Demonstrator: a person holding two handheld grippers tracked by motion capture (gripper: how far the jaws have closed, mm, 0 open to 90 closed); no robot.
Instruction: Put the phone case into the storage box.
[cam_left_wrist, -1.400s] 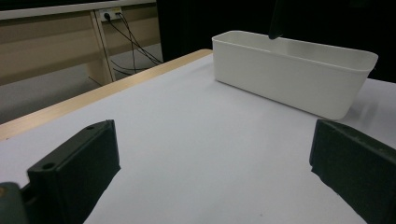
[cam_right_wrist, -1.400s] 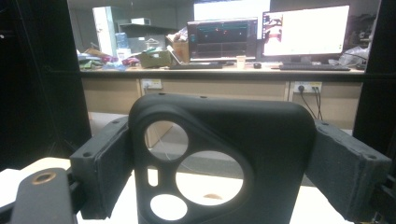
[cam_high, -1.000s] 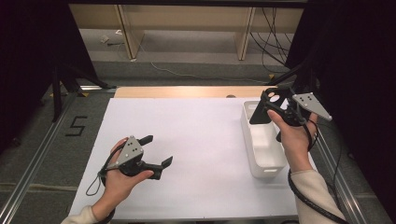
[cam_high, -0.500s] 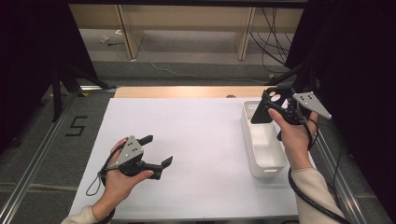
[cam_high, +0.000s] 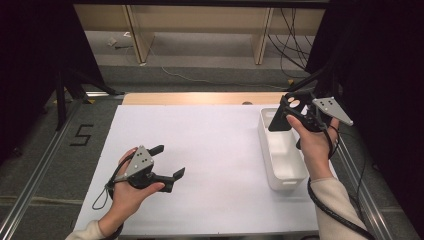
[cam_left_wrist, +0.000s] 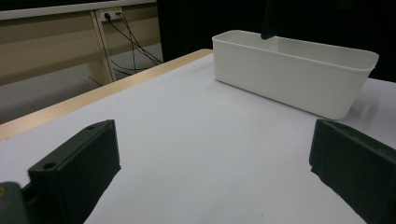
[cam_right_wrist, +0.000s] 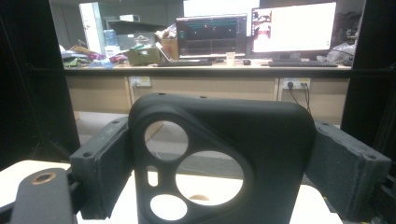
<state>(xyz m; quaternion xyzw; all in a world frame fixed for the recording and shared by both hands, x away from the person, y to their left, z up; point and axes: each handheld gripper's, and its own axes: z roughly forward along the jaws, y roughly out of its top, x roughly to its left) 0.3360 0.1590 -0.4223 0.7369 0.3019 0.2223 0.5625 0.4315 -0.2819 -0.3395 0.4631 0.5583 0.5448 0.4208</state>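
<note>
A black phone case (cam_high: 286, 114) with round camera cut-outs hangs above the far end of the white bin (cam_high: 295, 172). My right gripper (cam_high: 292, 112) is shut on it. In the right gripper view the phone case (cam_right_wrist: 219, 154) stands upright between both jaws, pressed on its two sides. My left gripper (cam_high: 169, 161) rests low over the white table sheet (cam_high: 210, 145) at the near left, open, with nothing between its fingers (cam_left_wrist: 74, 165). In the left gripper view the bin (cam_left_wrist: 299, 77) lies ahead to the right, with a corner of the phone case (cam_left_wrist: 271, 21) above its far rim.
The bin sits along the sheet's right side. A wooden strip (cam_high: 200, 98) borders the far edge of the table. Metal rails (cam_high: 35, 175) run down both sides. A desk with monitors (cam_right_wrist: 257, 32) stands beyond the table.
</note>
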